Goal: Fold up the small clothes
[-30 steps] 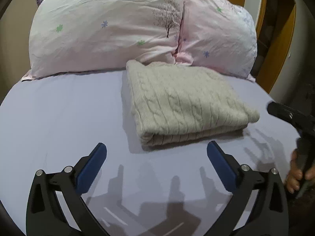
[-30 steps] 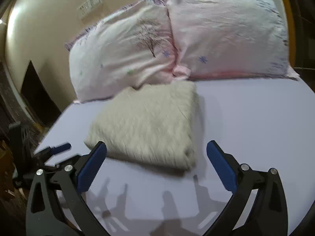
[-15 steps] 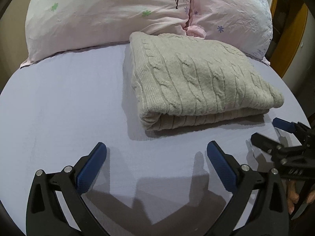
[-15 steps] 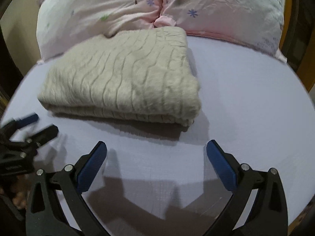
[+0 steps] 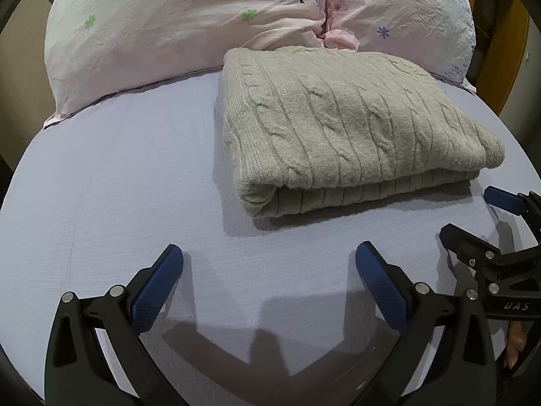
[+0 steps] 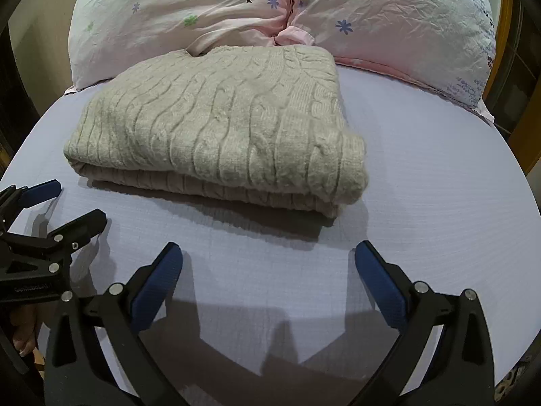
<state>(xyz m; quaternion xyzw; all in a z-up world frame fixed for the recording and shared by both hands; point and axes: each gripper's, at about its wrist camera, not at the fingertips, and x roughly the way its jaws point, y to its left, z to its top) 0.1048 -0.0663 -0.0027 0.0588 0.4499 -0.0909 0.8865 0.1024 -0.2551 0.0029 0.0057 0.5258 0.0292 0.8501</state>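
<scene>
A beige cable-knit sweater [image 5: 345,128] lies folded in a thick rectangle on the lilac bed sheet [image 5: 118,176], its far edge against the pillows. It also shows in the right wrist view [image 6: 223,125]. My left gripper [image 5: 268,270] is open and empty, a short way in front of the sweater's near folded edge. My right gripper [image 6: 268,270] is open and empty, in front of the sweater's near right corner. Each gripper shows in the other's view: the right one [image 5: 473,216] at the sweater's right, the left one [image 6: 64,203] at its left.
Two pink flowered pillows [image 5: 189,27] [image 5: 405,17] stand behind the sweater. An orange wooden frame [image 5: 514,50] rises at the bed's right edge. Bare sheet [image 6: 422,169] lies to the right of the sweater and in front of it.
Both grippers have moved in closer to the sweater and lower over the sheet. The sweater has not moved. Both stay open.
</scene>
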